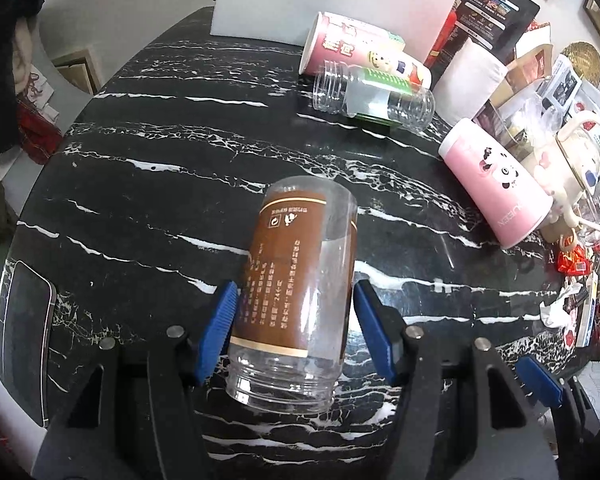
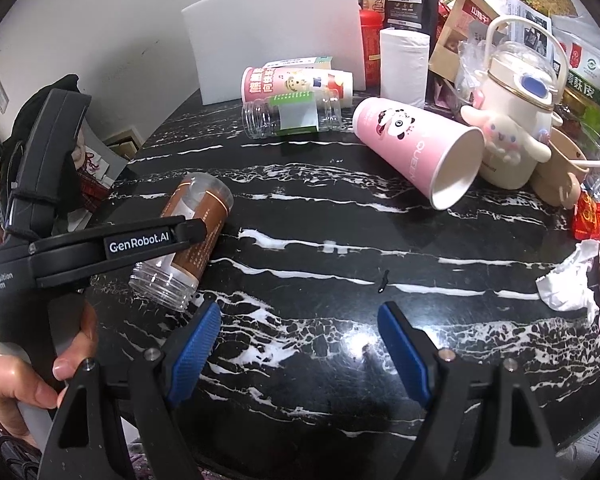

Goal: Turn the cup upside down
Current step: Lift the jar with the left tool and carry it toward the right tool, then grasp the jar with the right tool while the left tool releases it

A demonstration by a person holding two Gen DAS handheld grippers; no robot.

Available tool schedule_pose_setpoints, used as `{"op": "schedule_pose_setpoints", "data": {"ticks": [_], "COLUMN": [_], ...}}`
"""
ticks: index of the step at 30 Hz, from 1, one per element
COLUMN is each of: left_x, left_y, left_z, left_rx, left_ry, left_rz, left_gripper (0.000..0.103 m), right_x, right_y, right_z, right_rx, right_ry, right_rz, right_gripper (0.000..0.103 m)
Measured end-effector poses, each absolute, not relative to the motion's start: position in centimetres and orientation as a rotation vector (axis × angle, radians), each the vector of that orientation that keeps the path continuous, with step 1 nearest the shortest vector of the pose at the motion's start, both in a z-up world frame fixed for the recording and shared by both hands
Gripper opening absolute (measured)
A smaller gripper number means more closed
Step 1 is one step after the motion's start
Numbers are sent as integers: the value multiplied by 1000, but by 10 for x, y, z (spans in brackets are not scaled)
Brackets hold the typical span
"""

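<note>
— Grippers first: how did the left gripper (image 1: 296, 320) stand?

— Spread wide, its blue pads (image 1: 220, 320) on either side of the clear jar (image 1: 296, 300) with the brown label. The left pad looked to be touching the jar's side; the right pad stood just beside it, with a thin gap.

— And the jar itself?

— It lay on its side on the black marbled worktop (image 1: 140, 184), its open threaded mouth toward the camera.

— The right gripper (image 2: 300, 344)?

— Spread as well, holding nothing, over bare worktop. A pink paper cup (image 2: 416, 152) lay tipped over well beyond it, near a cream kettle (image 2: 516, 92).
</note>
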State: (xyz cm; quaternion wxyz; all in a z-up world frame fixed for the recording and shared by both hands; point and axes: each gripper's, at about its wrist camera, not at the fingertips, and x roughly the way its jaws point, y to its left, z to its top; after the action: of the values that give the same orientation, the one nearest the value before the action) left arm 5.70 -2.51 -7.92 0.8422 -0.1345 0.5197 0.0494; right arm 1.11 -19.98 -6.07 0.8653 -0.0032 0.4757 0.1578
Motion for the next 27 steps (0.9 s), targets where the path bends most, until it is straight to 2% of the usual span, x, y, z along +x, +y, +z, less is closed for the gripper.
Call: {"op": "schedule_pose_setpoints", "data": {"ticks": [3, 11, 14, 21, 27], "left_x": [57, 48, 42, 26, 23], "left_y": [-26, -18, -9, 27, 69], "left_z": [-80, -59, -45, -19, -14], "left_rx": [-270, -217, -196, -167, -192], "left_ry": [1128, 1102, 1082, 1036, 1026], "left_rz": [96, 101, 98, 130, 190], "left_gripper": [63, 63, 70, 77, 77], "right_x": [11, 15, 21, 36, 48], "right_y": [-198, -192, -187, -161, -129], "right_z": [-61, -58, -55, -44, -40], "right_rx": [-9, -32, -34, -86, -72], "right_ry": [1000, 1003, 999, 971, 987], "right_rz": [332, 325, 333, 337, 368], "right_gripper": [81, 81, 81, 81, 81]}}
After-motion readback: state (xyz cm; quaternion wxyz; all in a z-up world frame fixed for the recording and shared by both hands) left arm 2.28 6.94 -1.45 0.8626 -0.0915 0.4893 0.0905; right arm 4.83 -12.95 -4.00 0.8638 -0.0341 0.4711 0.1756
